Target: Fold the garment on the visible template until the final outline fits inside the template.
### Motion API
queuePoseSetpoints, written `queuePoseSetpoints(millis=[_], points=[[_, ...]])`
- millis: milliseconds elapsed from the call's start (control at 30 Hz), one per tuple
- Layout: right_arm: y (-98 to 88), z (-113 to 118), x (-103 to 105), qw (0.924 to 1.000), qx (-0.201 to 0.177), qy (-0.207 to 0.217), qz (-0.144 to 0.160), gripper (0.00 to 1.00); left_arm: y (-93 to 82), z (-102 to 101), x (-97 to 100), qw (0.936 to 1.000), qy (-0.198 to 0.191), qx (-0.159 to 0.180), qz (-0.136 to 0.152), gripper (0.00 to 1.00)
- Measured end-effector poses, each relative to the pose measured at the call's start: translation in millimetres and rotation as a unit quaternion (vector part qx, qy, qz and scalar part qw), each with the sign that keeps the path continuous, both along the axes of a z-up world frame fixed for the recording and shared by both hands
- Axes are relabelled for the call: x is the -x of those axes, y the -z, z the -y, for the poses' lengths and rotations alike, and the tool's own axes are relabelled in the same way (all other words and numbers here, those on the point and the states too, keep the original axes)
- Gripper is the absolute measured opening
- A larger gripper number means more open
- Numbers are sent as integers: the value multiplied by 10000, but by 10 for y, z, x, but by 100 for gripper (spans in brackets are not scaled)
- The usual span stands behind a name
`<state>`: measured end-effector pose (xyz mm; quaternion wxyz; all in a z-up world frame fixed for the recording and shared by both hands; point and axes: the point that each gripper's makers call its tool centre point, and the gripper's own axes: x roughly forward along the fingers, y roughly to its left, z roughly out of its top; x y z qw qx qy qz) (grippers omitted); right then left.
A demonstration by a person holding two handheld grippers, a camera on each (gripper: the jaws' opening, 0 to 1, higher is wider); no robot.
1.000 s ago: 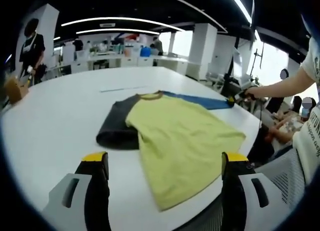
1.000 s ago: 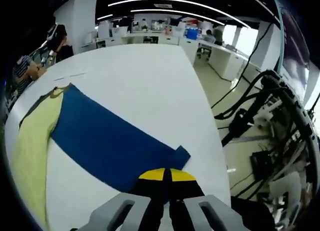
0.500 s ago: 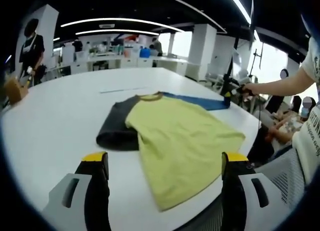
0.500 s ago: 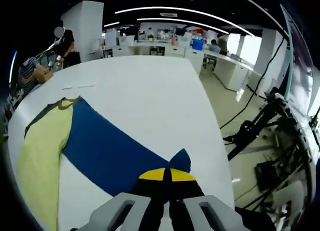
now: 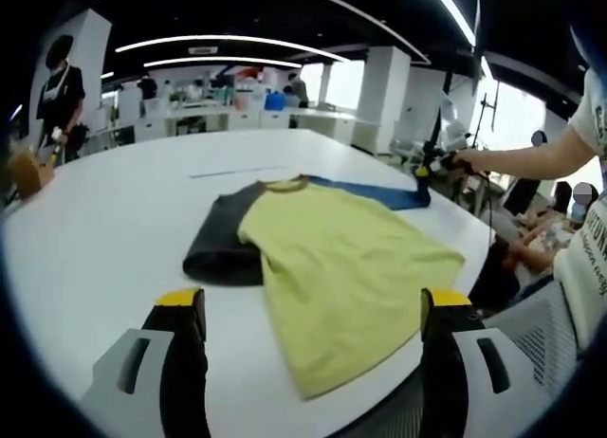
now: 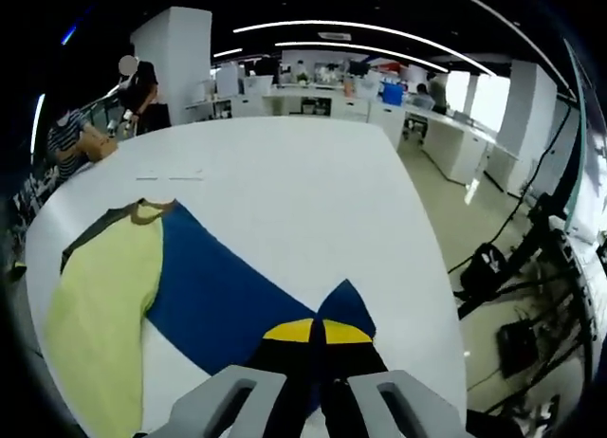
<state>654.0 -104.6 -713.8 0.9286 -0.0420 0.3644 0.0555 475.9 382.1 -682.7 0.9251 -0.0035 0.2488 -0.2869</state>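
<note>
Fingers of the right gripper (image 6: 316,332) pressed together at bottom centre of the right gripper view, pinching the cuff of the blue sleeve (image 6: 228,301), with the cuff lifted into a small peak just above the yellow tips; same gripper seen small at right of centre in the left gripper view, held by a hand (image 5: 471,160) over the sleeve's far end. Fingers of the left gripper (image 5: 313,310) spread wide at the bottom of the left gripper view, holding nothing, low over the near edge of the white table (image 5: 104,229) with the hem of the garment (image 5: 337,258) between and beyond them. Garment lying flat in the middle of the left gripper view: yellow-green body, dark grey sleeve (image 5: 220,239) bunched toward left of centre, blue sleeve stretched out toward upper right. Faint pale line (image 5: 232,170) on the table beyond the collar, too thin to say whether it marks a template. Open office behind, with white pillars, ceiling light strips, desks and standing people (image 5: 59,92) at upper left. Cables and stands (image 6: 531,267) on the floor at right of the right gripper view, blurred and cut off by the edge
</note>
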Motion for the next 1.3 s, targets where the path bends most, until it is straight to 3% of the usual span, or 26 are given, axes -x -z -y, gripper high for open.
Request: queuePoseSetpoints(millis=[400,1067,1300], points=[[-104,-362,-268,9991,-228,-359,45,0,-23,26,2,10000,33,10,45,92],[-236,-1199,-444,9936,-421,-1035,133,0,11,71,22,9999,92,80,36,92],[-197,-1482,-496,9918,-485,-1177,122,0,6,65,26,9999,64,97,47,92]])
